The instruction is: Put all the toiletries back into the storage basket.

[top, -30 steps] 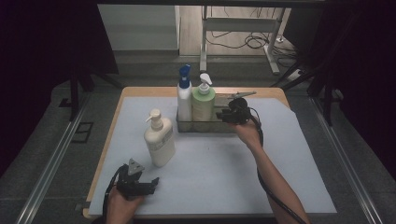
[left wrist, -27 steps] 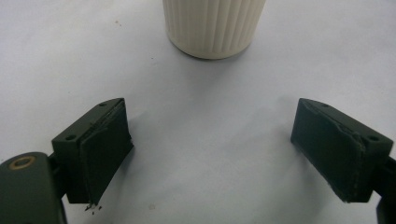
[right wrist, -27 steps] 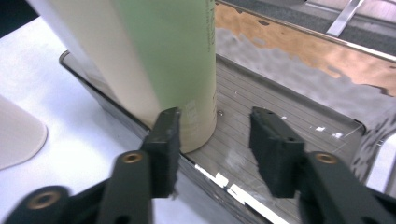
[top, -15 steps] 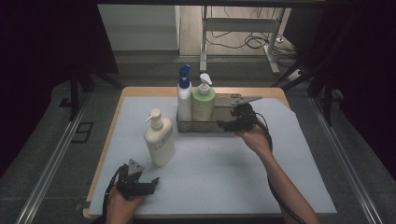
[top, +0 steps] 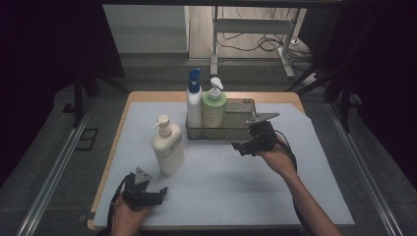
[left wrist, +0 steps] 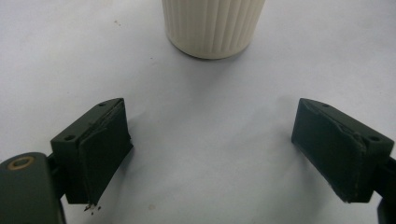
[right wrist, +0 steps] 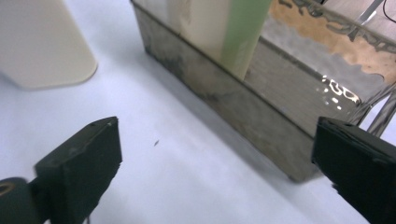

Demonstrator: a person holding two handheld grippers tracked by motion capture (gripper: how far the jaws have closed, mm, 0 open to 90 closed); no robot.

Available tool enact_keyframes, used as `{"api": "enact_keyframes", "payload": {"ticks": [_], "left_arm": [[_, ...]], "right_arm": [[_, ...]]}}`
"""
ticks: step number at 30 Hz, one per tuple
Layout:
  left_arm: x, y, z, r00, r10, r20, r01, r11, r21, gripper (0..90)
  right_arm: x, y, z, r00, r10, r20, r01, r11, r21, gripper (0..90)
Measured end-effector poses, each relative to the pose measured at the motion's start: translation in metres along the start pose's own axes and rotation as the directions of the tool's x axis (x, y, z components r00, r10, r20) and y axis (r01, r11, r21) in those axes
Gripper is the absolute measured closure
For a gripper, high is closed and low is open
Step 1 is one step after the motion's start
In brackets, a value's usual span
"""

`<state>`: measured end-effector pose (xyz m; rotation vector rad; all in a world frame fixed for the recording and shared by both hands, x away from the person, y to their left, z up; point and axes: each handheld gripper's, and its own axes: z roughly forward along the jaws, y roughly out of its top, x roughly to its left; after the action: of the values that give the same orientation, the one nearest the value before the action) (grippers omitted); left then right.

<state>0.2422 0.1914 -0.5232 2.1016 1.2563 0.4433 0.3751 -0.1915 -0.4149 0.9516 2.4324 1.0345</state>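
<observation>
A cream pump bottle [top: 167, 147] stands on the white mat, left of centre. Behind it, a metal tray [top: 235, 129] holds a blue-capped white bottle [top: 194, 103] and a green pump bottle [top: 214, 107], both upright. My right gripper [top: 242, 146] hovers just in front of the tray; its jaws have just been opening and hold nothing. In the right gripper view the gripper [right wrist: 215, 172] faces the tray [right wrist: 261, 112] and the green bottle [right wrist: 243, 37]. My left gripper [top: 160, 192] rests open near the front edge, and its view [left wrist: 219, 154] shows the cream bottle's base [left wrist: 212, 25].
The white mat [top: 231, 191] covers a wooden table [top: 147, 96]. Rails run along the floor on both sides. Chair legs and cables lie beyond the far edge. Bare mat stretches between the two grippers and to the right.
My right gripper has drawn back from the green bottle in the tray toward the person and opened its jaws wide. The green bottle stays in the tray. The left gripper has not moved.
</observation>
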Motion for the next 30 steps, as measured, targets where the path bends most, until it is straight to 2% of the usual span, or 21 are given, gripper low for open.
{"api": "enact_keyframes", "payload": {"ticks": [4,17,24,30], "left_arm": [[0.0,0.0,0.0,1.0,0.002,0.001,-0.002,1.0,0.0,10.9],[0.001,0.0,0.0,1.0,0.006,0.005,-0.006,1.0,0.002,10.9],[0.001,0.0,0.0,1.0,0.007,0.006,-0.007,1.0,0.004,11.0],[0.002,0.001,-0.002,1.0,0.0,0.01,0.0,1.0,0.008,13.2]], "right_arm": [[0.005,-0.009,-0.009,0.9999,-0.01,0.003,0.01,1.0,-0.002,0.0],[0.012,-0.052,-0.033,0.9998,0.02,0.007,-0.02,1.0,-0.012,0.0],[0.017,-0.077,-0.034,0.9994,0.022,0.027,-0.022,1.0,0.0,0.0],[0.018,-0.104,-0.031,0.9981,0.055,0.028,-0.055,0.998,0.002,0.0]]}}
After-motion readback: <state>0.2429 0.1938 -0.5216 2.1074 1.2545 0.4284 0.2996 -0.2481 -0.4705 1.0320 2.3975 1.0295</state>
